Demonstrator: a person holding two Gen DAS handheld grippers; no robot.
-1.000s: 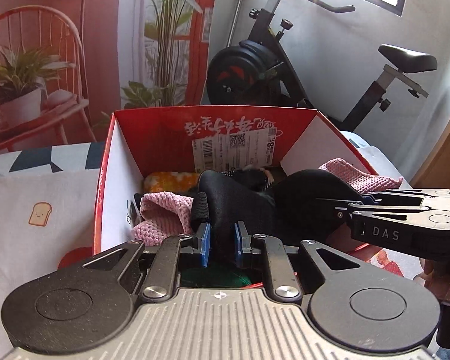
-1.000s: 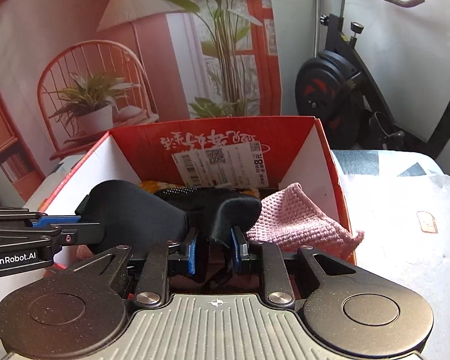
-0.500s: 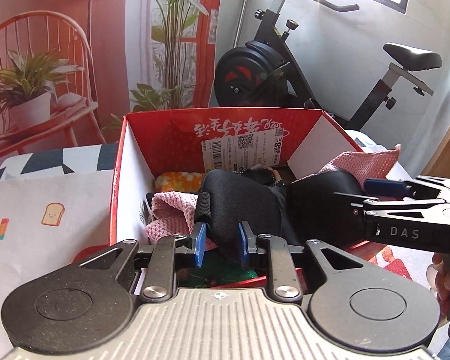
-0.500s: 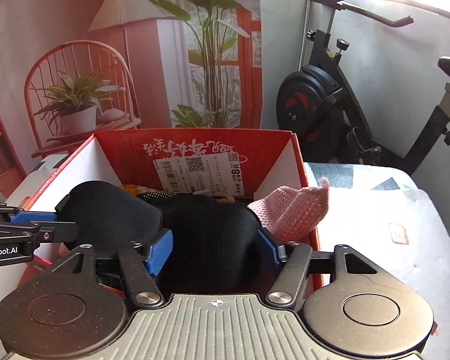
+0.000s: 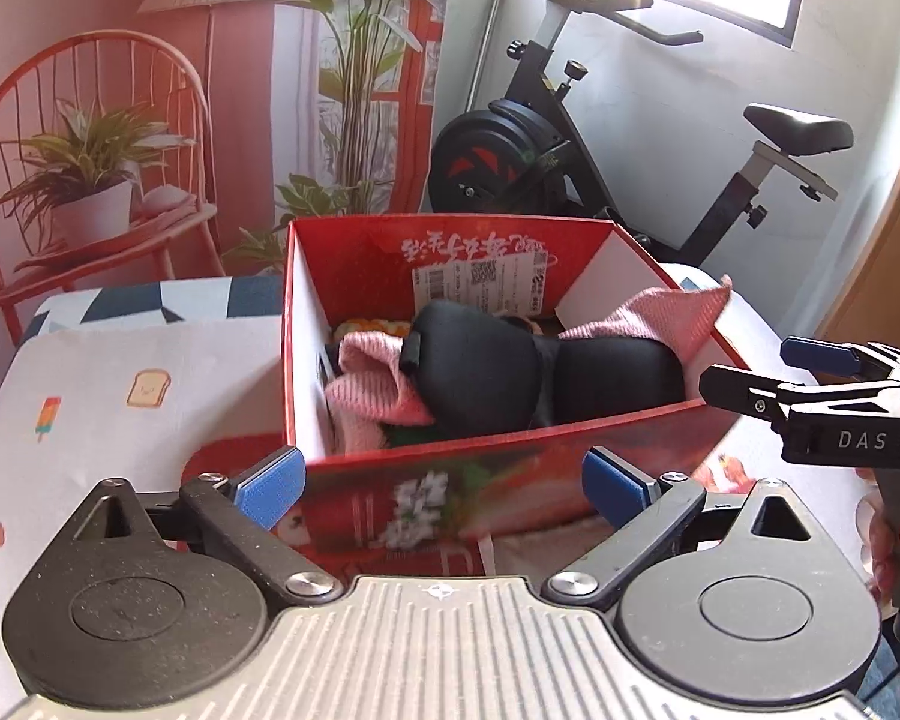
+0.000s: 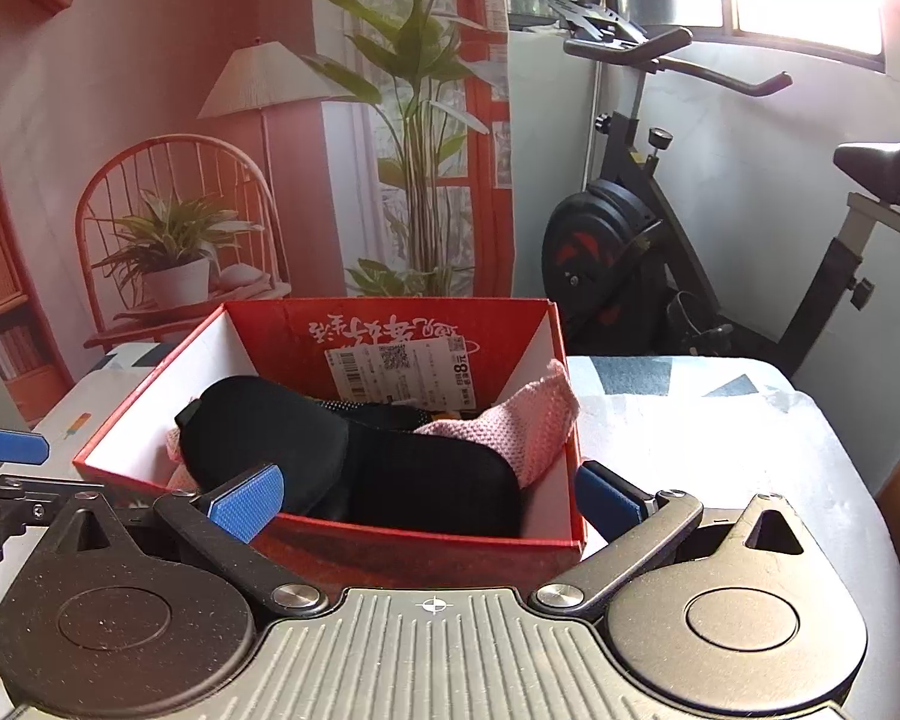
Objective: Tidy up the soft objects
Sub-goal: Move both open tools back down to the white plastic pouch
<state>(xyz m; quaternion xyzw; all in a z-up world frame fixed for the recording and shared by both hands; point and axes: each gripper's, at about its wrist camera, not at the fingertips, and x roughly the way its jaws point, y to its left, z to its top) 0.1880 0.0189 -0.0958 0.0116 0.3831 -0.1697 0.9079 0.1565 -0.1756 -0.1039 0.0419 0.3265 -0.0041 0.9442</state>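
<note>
A red cardboard box (image 5: 450, 228) stands on the table. In it lies a black padded eye mask (image 5: 510, 372), across pink knitted cloths (image 5: 372, 384); one pink cloth (image 5: 666, 318) hangs over the right wall. My left gripper (image 5: 444, 483) hovers in front of the box's near wall, its jaws opening wide and holding nothing. The right gripper (image 6: 426, 498) is also back from the box (image 6: 390, 306), jaws opening, nothing gripped; the mask (image 6: 330, 456) and pink cloth (image 6: 528, 426) lie beyond it. Each gripper shows in the other's view, the right (image 5: 768, 369) and the left (image 6: 6, 462).
A yellow-orange soft item (image 5: 366, 324) and something green (image 5: 414, 435) lie under the cloths. The table wears a patterned cloth (image 5: 144, 384). An exercise bike (image 5: 540, 150) stands behind, beside a printed backdrop. A hand (image 5: 894, 540) holds the right gripper's handle.
Both grippers were shut on the black mask over the box. They have let it go, opened wide and drawn back and up; the mask now rests in the box.
</note>
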